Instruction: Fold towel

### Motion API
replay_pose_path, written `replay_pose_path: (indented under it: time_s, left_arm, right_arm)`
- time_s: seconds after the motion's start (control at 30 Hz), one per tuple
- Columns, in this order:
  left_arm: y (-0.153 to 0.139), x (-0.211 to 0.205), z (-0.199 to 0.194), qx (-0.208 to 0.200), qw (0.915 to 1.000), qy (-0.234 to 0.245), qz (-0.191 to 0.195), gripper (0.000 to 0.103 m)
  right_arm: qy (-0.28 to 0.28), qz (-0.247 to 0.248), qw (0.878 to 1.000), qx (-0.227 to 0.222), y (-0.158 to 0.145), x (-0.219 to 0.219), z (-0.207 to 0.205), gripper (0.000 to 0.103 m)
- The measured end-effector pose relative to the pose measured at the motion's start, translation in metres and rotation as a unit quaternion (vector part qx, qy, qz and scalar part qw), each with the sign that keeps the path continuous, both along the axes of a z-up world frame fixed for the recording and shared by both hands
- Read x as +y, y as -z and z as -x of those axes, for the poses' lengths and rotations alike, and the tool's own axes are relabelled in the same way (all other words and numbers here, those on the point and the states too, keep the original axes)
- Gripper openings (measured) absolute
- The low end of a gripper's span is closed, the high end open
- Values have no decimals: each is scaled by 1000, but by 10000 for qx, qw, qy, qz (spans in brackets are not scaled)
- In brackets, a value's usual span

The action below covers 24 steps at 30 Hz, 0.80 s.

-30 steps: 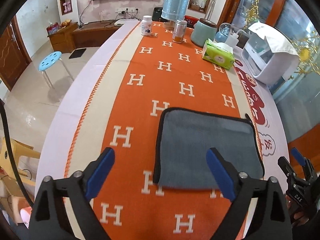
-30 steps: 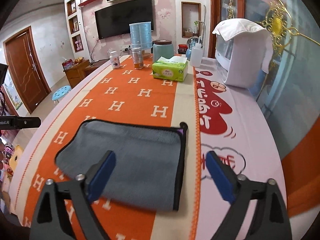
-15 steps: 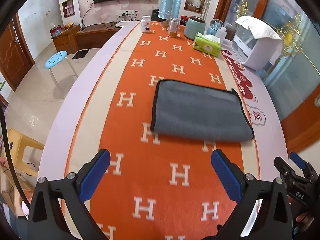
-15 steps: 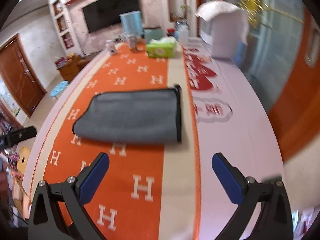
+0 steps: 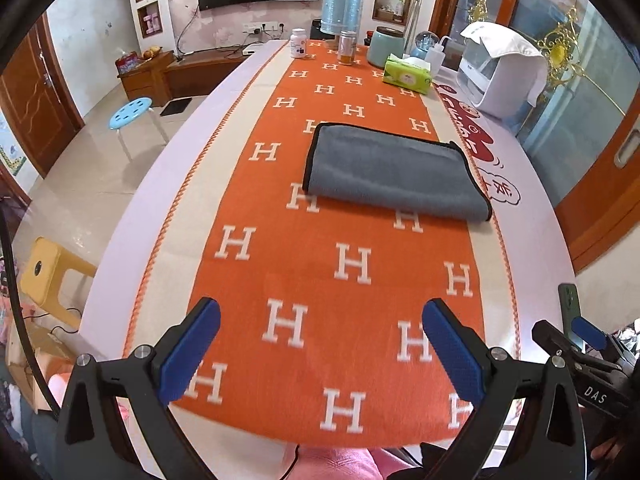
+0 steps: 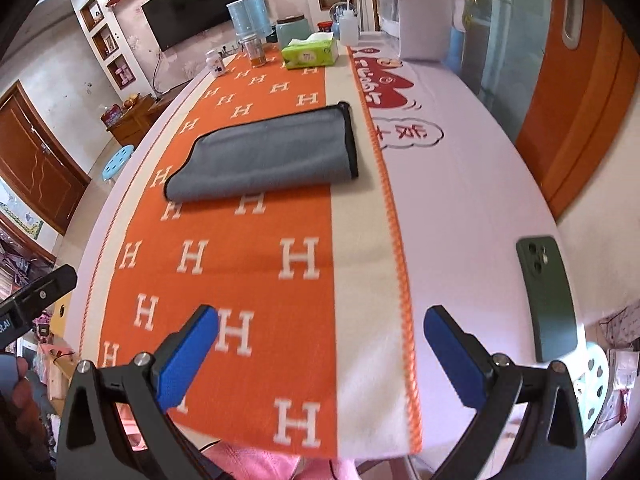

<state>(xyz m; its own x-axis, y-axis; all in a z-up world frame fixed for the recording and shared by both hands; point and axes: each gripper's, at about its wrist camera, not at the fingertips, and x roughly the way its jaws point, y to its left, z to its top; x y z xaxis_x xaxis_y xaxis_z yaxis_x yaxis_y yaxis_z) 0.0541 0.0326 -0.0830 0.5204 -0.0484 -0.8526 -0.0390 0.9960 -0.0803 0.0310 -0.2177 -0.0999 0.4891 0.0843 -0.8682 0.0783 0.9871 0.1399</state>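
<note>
With both tools level above the near end of the surface [image 5: 120,216] | left tool [image 5: 320,344] jaws wide, gripping nothing | right tool [image 6: 320,344] jaws wide, gripping nothing | gray towel [image 5: 392,172] lies folded flat on orange cloth [image 5: 320,264], well ahead of both tools | green phone [image 6: 546,296] just right of right tool.

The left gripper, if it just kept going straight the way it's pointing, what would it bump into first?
Probably the orange cloth on the table, since the open left gripper tilts down towards it. On a flatter path it would reach the folded grey towel next. Depth is hard to judge.
</note>
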Motion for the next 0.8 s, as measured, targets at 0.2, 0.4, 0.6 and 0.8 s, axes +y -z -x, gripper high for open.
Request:
replay_pose_path:
  time_s: [0.2,0.4,0.6,0.8]
  left_arm:
    - [-19,-5,30,-87,9999,71,33,101]
    - [-41,-10,39,-262,9992,282,60,101]
    - [-60,-10,38,-296,9984,485,63,101]
    - [-74,-1,38,-517,9979,354,-169,101]
  right_arm:
    - [-214,-65,9997,-50,-20,14,18,103]
    - [-247,-134,9994,-211,-49,26,27,103]
    - [-204,-208,9990,-335,-79,36,35,103]
    - [-13,152,9980,-608,-96,49,51,103]
